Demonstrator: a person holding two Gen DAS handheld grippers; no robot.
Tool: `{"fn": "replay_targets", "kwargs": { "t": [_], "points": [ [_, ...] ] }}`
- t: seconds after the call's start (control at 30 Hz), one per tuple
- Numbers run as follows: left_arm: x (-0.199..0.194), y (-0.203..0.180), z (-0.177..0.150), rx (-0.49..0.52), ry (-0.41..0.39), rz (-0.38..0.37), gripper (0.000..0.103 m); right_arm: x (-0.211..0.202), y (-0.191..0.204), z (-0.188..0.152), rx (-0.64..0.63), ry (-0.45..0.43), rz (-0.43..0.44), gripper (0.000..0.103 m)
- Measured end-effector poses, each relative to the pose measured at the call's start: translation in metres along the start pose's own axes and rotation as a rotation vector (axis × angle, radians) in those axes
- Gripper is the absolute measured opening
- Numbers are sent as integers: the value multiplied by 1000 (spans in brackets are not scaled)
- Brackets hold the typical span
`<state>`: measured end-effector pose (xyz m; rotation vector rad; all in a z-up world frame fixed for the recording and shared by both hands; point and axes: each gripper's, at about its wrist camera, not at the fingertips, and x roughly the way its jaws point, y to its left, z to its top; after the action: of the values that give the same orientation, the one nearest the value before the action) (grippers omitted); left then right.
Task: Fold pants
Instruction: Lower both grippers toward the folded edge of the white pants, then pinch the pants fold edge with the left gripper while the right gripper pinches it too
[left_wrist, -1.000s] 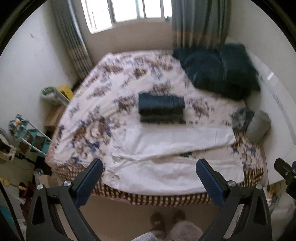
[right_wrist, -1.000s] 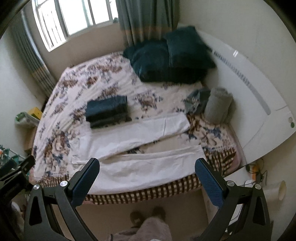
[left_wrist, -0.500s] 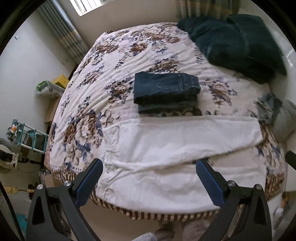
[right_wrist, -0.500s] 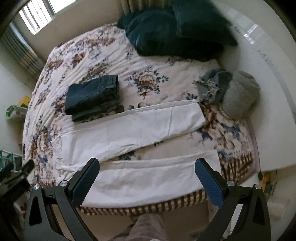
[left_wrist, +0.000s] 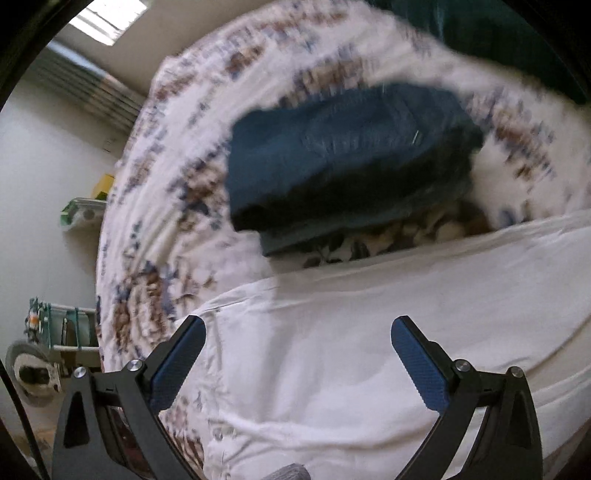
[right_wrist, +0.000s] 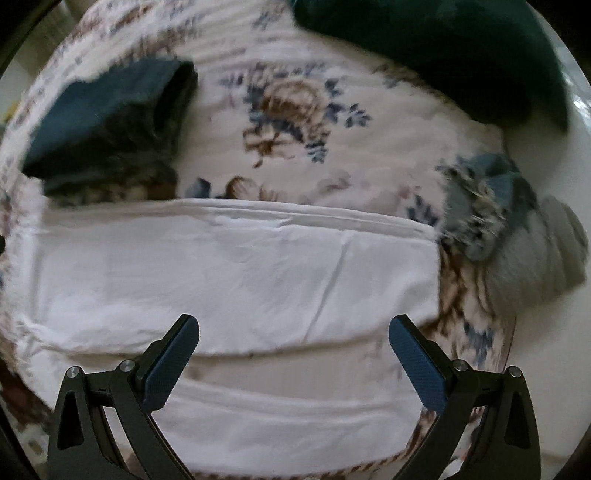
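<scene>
You are holding both tongs, left (left_wrist: 297, 354) and right (right_wrist: 293, 350), wide over the white pants (right_wrist: 236, 273); folded jeans (left_wrist: 343, 155) are lying at 12 o'clock.

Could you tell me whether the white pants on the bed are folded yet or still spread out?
Spread out: the white pants lie flat with both legs apart on the bed.

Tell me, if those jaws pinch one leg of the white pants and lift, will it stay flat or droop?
Probably droop. The white pants lie limp on the bed with soft creases, so the cloth looks thin and floppy. A leg gripped at one spot would likely hang and drag the rest. They look light and unlikely to slip from the open right gripper once it shuts.
</scene>
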<state>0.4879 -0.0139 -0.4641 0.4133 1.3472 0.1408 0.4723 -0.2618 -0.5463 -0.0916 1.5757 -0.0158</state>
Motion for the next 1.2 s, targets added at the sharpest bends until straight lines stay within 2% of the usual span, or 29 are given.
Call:
{"fn": "replay_targets", "kwargs": {
  "t": [0.07,0.23,0.37,0.53,0.63,0.7,0.73,0.8,0.87,0.9,0.97,1.1,1.2],
  "points": [
    [43,-7,3,50,72,13,103,33,8,9,-27,23,-11,103],
    [116,-15,8,125,157,-24,101,113,36,36,-137,88,-38,103],
    [146,-21,13,205,163,-68,101,155,61,54,-269,110,-86,103],
    [161,-31,20,316,141,-177,96,172,72,68,-328,103,-64,99],
    [165,-30,27,331,143,-259,90,174,76,76,-342,115,-12,83],
    [165,-31,29,334,151,-302,74,176,81,79,-359,131,28,62],
    [162,-32,30,338,151,-330,67,176,83,80,-363,136,36,57],
    [154,-32,30,333,136,-368,43,176,89,79,-380,132,51,34],
    [145,-30,29,320,120,-383,28,172,90,75,-366,109,63,17],
    [143,-27,30,309,117,-390,23,170,91,72,-354,93,58,14],
    [133,-20,27,290,97,-398,18,164,91,68,-326,63,52,11],
    [102,-9,18,236,33,-407,11,135,80,37,-229,-9,74,8],
    [49,4,-2,173,-62,-415,10,108,70,10,-132,-44,82,8]
  ]
}}
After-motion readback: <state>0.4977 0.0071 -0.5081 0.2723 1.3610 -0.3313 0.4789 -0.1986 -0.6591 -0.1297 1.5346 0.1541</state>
